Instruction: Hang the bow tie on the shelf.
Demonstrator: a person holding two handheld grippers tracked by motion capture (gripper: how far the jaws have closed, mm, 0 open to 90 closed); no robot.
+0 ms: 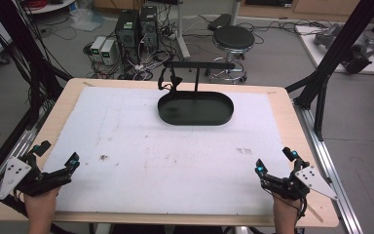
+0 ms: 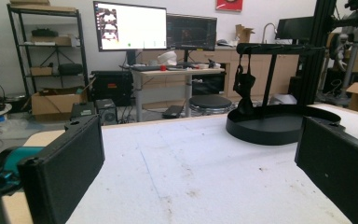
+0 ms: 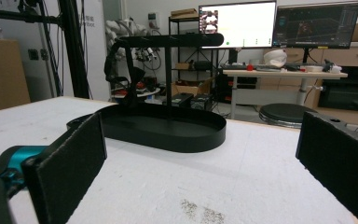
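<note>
Left hand-held gripper (image 1: 57, 155) at near left corner of white-covered wooden tabletop (image 1: 175, 161), jaws wide apart, holding nothing. Right hand-held gripper (image 1: 274, 162) at near right corner, likewise open and empty. Black oval tray with T-shaped hanger stand (image 1: 195, 108) near far edge, centre; small black item (image 1: 168, 80) hangs from its bar.

Black oval tray stand (image 1: 195, 109) upright, table's far centre.
</note>
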